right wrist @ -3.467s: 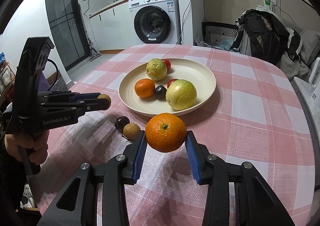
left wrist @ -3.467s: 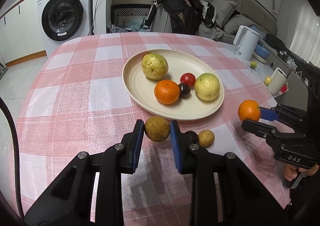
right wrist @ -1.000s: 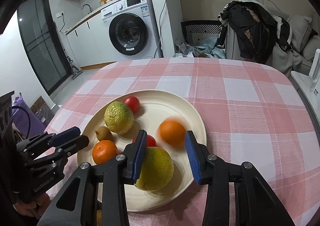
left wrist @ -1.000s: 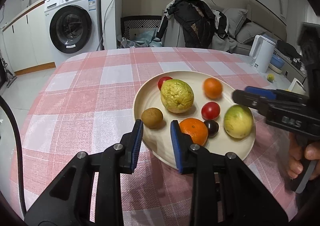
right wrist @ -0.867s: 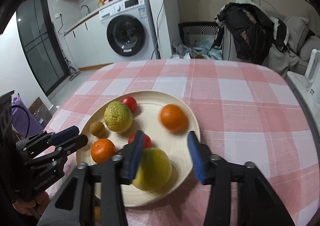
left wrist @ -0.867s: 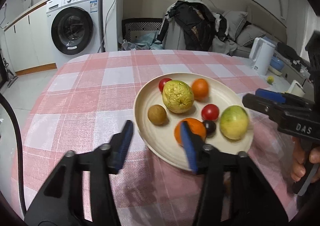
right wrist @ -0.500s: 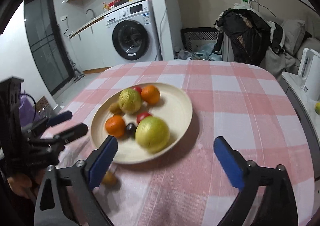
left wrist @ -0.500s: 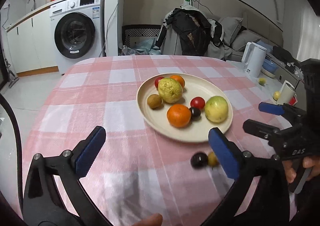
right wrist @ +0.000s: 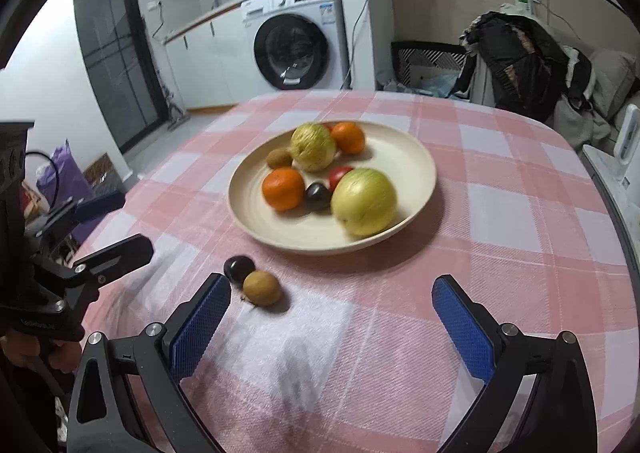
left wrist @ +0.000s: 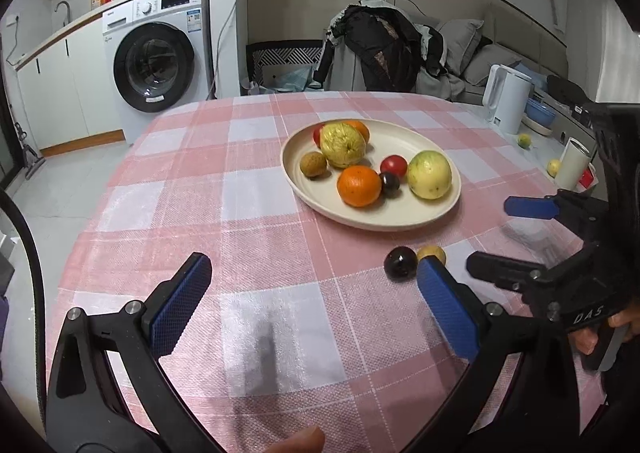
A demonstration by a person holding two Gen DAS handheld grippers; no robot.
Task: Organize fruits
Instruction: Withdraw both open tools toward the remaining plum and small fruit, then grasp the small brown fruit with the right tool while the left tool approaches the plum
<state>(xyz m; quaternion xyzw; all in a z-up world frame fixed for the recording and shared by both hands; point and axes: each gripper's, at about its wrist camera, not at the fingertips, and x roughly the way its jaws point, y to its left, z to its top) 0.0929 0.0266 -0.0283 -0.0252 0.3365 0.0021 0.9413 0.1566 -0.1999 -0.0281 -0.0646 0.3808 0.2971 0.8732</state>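
Two fruits left off the plate (right wrist: 416,189): a dark plum (right wrist: 239,267) and a small brown fruit (right wrist: 262,288), touching each other on the checked tablecloth (right wrist: 500,213) just in front of the rim. Seven already on the plate, among them two oranges and two large yellow-green fruits. Both tools released and empty: left gripper (left wrist: 312,295) spread wide over bare cloth, right gripper (right wrist: 332,313) likewise, jaws just opened further, nothing between them.

Probably best as one fruit per gripper: plum for the left, brown fruit for the right, closest to its left pad. Approach from opposite sides, pads straddling the widest part, no nudging of the neighbour, since round fruit rolls easily. Close gently; soft skins bruise. Set down in the bare front of the plate, clear of the near orange (right wrist: 283,188).
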